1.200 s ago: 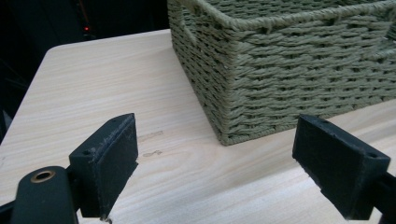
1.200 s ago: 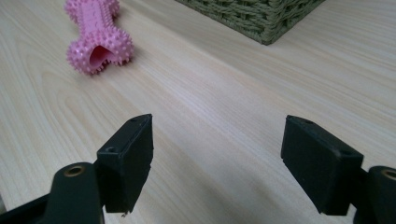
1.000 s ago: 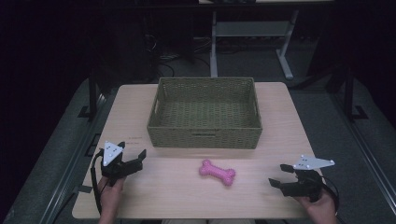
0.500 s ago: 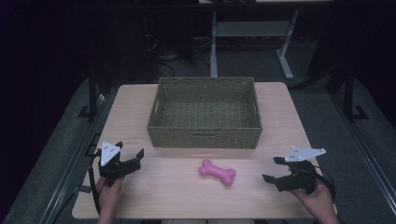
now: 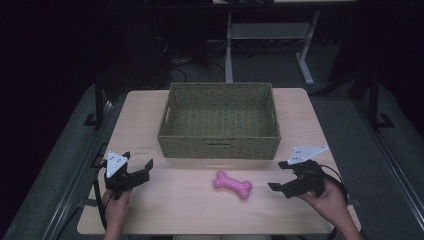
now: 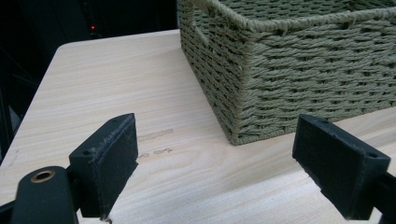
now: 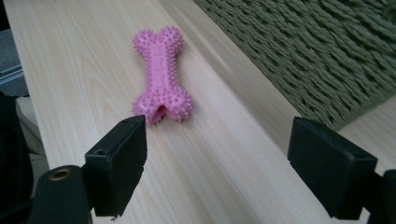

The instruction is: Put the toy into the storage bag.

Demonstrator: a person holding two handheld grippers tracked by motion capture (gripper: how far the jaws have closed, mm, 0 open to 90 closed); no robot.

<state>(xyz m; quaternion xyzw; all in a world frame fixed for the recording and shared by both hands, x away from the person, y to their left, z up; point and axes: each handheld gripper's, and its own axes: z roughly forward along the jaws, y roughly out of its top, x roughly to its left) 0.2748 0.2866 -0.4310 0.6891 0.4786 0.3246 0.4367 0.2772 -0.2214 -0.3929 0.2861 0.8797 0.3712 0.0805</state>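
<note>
- Black, blocky and spread wide: the right gripper (image 5: 283, 176) has its jaws well apart with nothing between them, and in the right gripper view the gap between them (image 7: 215, 168) frames bare wood, with the toy lying just ahead and a little toward the left jaw.
- Pink and studded with small nubs, the rubber bone (image 5: 233, 184) lies flat on the wooden table (image 5: 170, 210), just in front of the woven basket (image 5: 220, 150) and apart from its front wall. In the right gripper view the bone (image 7: 161, 74) points lengthwise away from the jaws, its notched near end toward them.
- The right gripper sits to the right of the bone, near but not touching, aimed across at it from in front of the basket's right front corner.
- The left gripper (image 5: 139, 170) is also open and empty, held in front of the basket's left front corner, well apart from the bone. Its own view looks between the jaws (image 6: 215, 172) at that corner of the basket (image 6: 299, 74).
- The basket looks empty, its open top clear.
- Judging by this, the step in hand is the approach to the bone, with the grasp not yet made. The next move probably calls for bringing the right jaws forward and slightly toward the bone so that its narrow waist lies between them, lowering close to the wood, then closing; the soft nubbed rubber should give a little under the pads.
</note>
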